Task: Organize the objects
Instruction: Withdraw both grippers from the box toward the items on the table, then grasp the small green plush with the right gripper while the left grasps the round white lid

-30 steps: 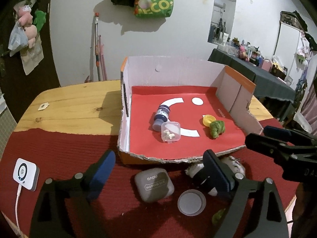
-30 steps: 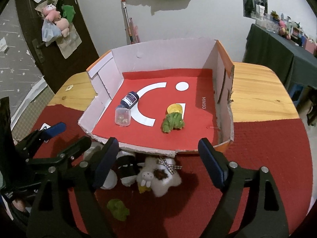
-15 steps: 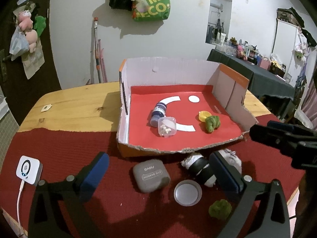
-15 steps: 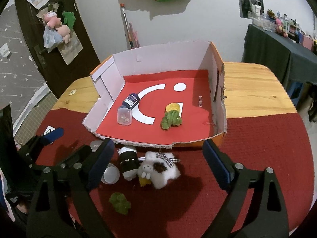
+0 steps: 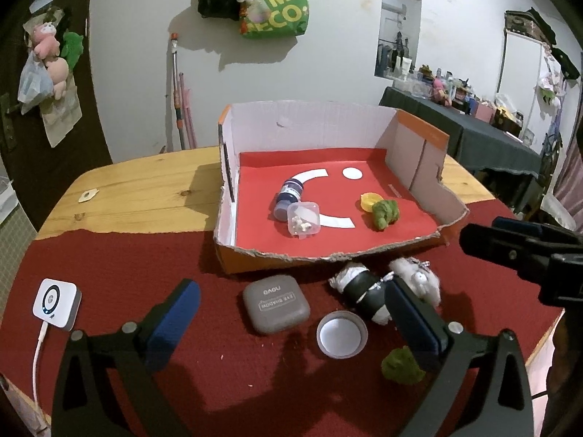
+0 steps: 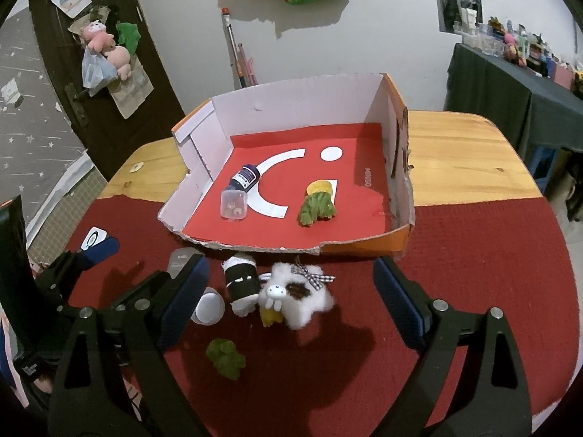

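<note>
A cardboard box (image 5: 233,178) (image 6: 397,167) with a red floor holds a blue bottle (image 5: 289,196), a clear tub (image 5: 303,218) and a green toy (image 5: 385,213) beside a yellow lid (image 5: 368,200). In front of it on the red cloth lie a grey case (image 5: 276,304), a round lid (image 5: 341,333), a black-and-white roll (image 6: 241,284), a white plush (image 6: 295,291) and a green lump (image 6: 226,358). My left gripper (image 5: 291,320) is open above the case. My right gripper (image 6: 291,302) is open around the plush.
A white charger pad (image 5: 56,298) with a cable lies at the cloth's left edge. Bare wooden tabletop (image 5: 145,196) flanks the box. A dark-clothed side table (image 5: 484,138) stands at the right, and a green bag (image 5: 277,3) hangs on the wall.
Both grippers have drawn back and up from the box, so more of the cloth and the loose objects now show. Nothing was picked up or moved.
</note>
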The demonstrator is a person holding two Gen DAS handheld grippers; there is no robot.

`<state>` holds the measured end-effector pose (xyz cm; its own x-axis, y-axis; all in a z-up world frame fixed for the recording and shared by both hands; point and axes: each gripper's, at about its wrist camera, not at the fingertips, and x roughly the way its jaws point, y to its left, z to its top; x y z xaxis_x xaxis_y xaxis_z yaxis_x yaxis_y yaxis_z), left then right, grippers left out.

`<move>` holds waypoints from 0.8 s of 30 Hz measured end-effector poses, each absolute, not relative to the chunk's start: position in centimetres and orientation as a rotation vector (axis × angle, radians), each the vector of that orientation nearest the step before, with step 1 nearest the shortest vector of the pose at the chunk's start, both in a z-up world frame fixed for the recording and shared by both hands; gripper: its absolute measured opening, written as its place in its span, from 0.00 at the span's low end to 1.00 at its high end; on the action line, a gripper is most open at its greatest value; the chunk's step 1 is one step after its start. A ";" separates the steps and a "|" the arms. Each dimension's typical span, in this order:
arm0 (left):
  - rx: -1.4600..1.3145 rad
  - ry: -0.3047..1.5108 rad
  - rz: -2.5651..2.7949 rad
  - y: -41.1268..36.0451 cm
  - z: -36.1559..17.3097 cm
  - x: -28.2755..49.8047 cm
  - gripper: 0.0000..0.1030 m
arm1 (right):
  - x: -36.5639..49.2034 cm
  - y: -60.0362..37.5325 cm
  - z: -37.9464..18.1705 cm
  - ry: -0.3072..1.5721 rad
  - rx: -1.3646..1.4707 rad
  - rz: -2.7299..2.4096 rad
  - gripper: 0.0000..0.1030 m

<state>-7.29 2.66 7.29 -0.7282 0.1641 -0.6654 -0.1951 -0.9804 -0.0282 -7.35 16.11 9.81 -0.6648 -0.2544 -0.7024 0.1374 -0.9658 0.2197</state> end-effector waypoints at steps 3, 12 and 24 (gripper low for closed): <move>-1.051 0.058 2.745 2.7 7.3 -6.8 1.00 | -6.9 16.1 9.6 -0.214 1.166 -2.676 0.89; -1.060 0.062 2.724 3.1 6.7 -5.7 1.00 | -5.8 15.9 8.6 -0.206 1.188 -2.667 0.88; -1.089 0.059 2.715 2.9 5.5 -4.6 0.92 | -4.1 15.7 6.9 -0.196 1.222 -2.649 0.74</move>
<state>-4.61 2.92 5.54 -0.7029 0.1840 -0.6871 -0.2134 -0.9760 -0.0430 -4.06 15.75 6.93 -0.6315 -0.2508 -0.7337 0.1403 -0.9676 0.2100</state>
